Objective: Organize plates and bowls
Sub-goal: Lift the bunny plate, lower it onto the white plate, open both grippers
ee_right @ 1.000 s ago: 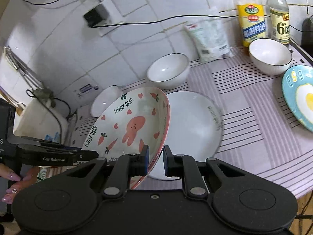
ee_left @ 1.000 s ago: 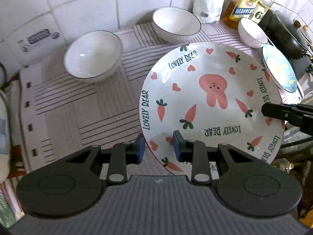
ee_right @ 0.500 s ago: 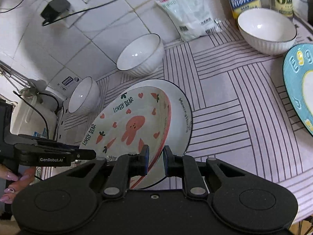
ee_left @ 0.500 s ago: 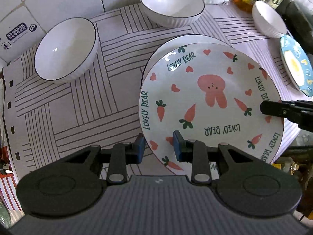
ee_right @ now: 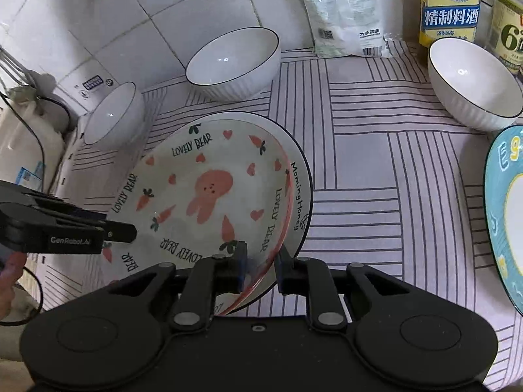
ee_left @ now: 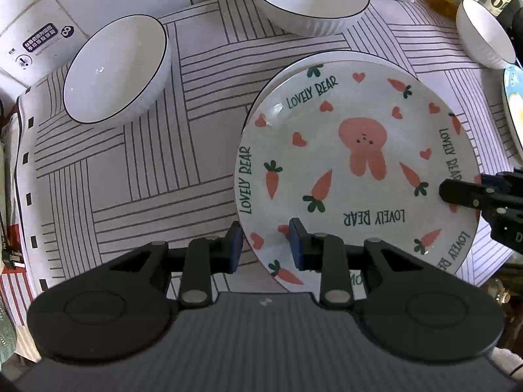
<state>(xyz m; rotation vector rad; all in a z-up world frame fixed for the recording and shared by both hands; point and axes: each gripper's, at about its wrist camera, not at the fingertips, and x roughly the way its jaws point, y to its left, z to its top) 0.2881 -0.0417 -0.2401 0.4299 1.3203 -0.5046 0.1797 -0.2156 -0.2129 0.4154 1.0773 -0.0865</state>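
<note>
Now both grippers hold the rabbit plate by its rim: left gripper clamped narrow at one edge, right gripper opposite, jaws just easing open, rim between them. Plate sits over the white plate on the striped table; three white bowls stand around.

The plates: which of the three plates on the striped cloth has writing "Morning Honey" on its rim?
The white plate with a dark rim line, lying under the rabbit-and-carrot plate. The rabbit plate says "Lovely Bear"; the blue egg plate lies apart on the right.
</note>
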